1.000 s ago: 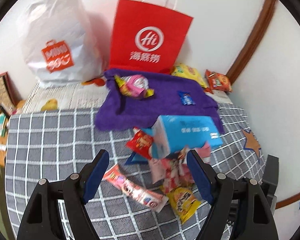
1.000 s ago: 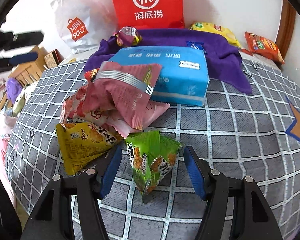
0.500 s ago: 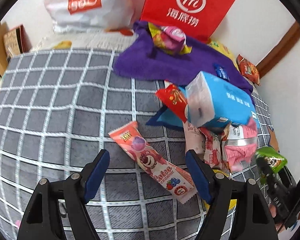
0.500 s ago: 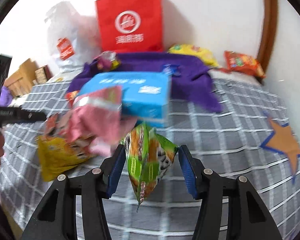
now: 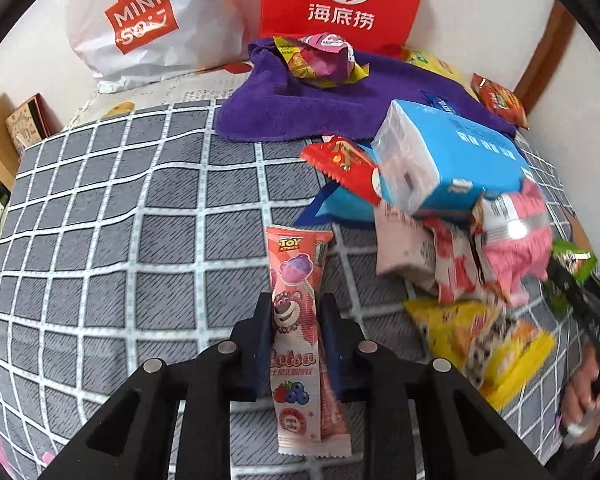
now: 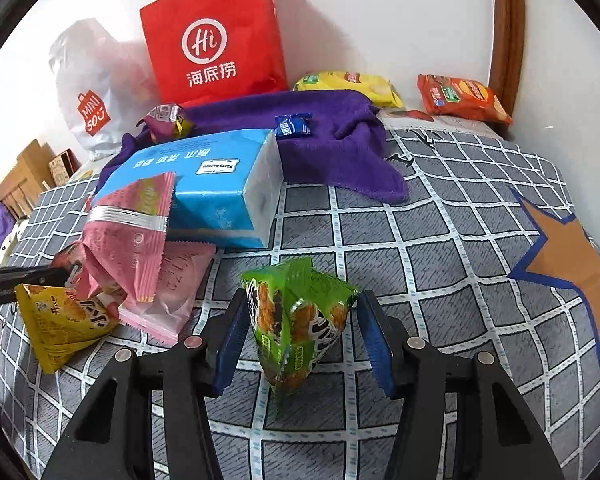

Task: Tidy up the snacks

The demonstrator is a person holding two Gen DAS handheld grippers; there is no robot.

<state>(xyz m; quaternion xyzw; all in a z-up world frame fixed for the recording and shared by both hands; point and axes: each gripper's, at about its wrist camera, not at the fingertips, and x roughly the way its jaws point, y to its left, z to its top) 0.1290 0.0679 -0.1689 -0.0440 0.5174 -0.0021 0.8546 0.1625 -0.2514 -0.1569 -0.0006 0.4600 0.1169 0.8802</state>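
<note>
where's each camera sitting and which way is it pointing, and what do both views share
Left wrist: on the left gripper, angled down along its fingers at the pink snack stick they clamp; the person's other hand shows at the right edge.
Right wrist: on the right gripper, angled down at the green snack bag between its fingers.
Shared: red paper bag, purple towel, blue tissue pack.

Two carrier bags stand at the far wall: one red paper bag point(image 6: 216, 36) and one white plastic bag point(image 6: 96, 88). One purple towel point(image 6: 332, 140) lies before them. One blue tissue pack point(image 6: 204, 188) lies near it. Two crisp packets lie far right, one yellow point(image 6: 352, 84), one orange point(image 6: 460, 98). One small blue sweet wrapper point(image 6: 293, 125) lies on the towel.
</note>
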